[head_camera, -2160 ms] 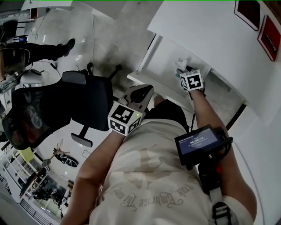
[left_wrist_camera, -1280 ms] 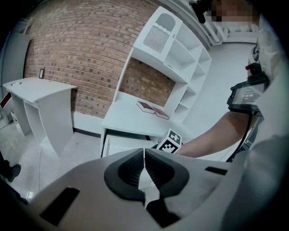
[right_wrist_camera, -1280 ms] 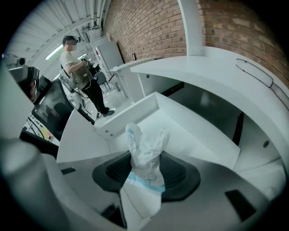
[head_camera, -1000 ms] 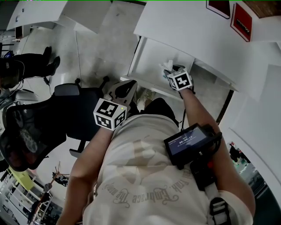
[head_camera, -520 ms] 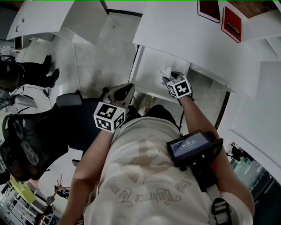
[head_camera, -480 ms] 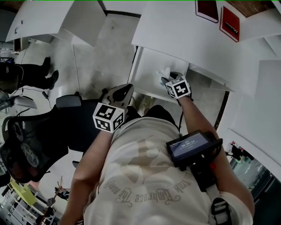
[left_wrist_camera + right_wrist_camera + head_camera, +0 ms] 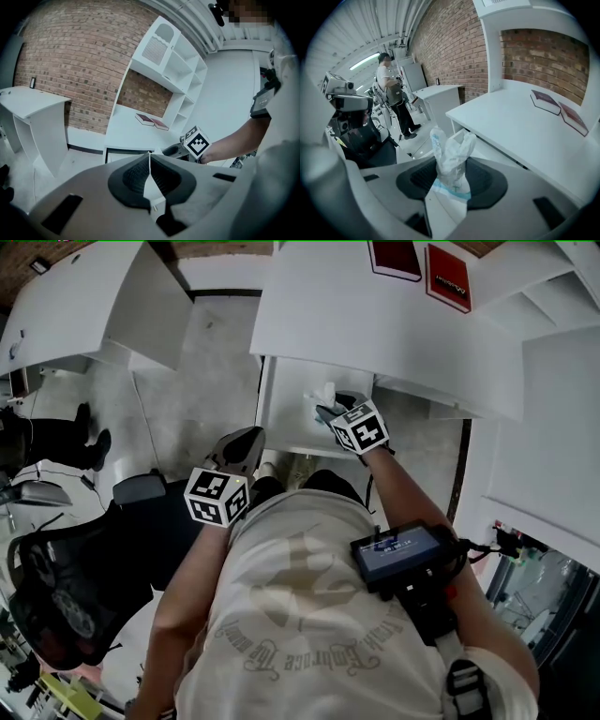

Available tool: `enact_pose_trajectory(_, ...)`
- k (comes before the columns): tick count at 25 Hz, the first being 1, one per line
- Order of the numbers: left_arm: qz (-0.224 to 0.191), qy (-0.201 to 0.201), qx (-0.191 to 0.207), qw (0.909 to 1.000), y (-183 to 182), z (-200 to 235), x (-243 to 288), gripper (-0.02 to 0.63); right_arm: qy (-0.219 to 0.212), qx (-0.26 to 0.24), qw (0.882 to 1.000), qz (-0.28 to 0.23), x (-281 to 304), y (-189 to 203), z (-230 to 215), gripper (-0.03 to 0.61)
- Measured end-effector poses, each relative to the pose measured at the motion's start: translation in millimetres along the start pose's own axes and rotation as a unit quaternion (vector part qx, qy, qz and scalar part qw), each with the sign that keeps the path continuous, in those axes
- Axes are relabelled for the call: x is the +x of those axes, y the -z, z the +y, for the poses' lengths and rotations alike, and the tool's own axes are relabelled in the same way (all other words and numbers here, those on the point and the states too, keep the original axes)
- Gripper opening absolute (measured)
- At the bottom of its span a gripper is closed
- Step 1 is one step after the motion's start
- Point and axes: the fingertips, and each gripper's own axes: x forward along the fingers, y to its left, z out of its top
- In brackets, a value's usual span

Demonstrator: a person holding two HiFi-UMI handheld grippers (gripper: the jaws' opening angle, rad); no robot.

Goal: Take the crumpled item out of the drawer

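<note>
My right claw (image 7: pixel 451 182) pinches the crumpled item (image 7: pixel 452 149) over the open drawer (image 7: pixel 284 418), just below the desk (image 7: pixel 375 324) edge; my left claw (image 7: pixel 149 174), pressed together, hangs well apart.

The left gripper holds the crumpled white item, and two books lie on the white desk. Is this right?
No. The right gripper holds the crumpled white item, as the right gripper view shows; two books do lie on the white desk.

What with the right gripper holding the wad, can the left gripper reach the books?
Probably, with a stretch: the left gripper, shut and empty, faces the books across bare desk, nothing blocking.
</note>
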Motion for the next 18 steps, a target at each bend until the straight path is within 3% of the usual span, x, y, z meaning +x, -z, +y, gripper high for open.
enact_pose_trajectory(18,-0.004,0.051,0.047,0.9976,-35,-18,28,0.028,0.009,0.037,0.993,-0.114,-73,-53,5,0.195)
